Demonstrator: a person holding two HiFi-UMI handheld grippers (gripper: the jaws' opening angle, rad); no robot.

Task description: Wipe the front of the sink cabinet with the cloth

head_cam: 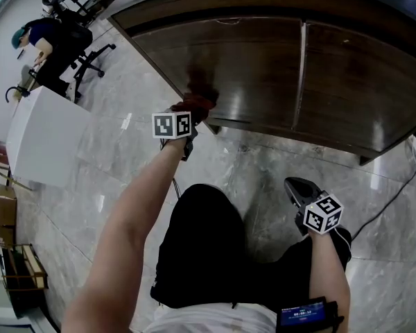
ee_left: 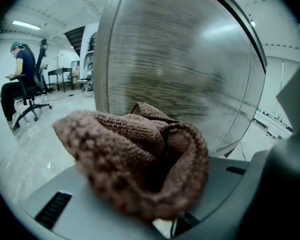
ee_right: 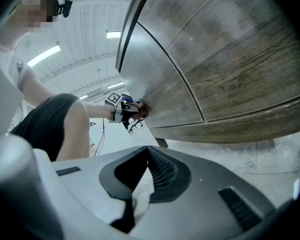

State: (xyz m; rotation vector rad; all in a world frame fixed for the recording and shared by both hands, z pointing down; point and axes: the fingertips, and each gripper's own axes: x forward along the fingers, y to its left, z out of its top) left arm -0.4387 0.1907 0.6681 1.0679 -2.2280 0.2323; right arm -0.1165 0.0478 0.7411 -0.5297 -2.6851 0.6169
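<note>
Right now my left gripper (head_cam: 193,120) is clamped on the bunched brown knitted cloth (ee_left: 140,159), pressing it to the lower left door (head_cam: 243,75) of the dark wooden sink cabinet (head_cam: 301,19). My right gripper (ee_right: 147,151) hangs low, jaws together and empty. I judge the wiping underway, with the right door (head_cam: 360,82) probably left to do.

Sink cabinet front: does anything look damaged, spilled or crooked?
Nothing stands out. The dark wooden sink cabinet looks intact, doors closed and even; the left gripper holds the bunched brown knitted cloth against it.
</note>
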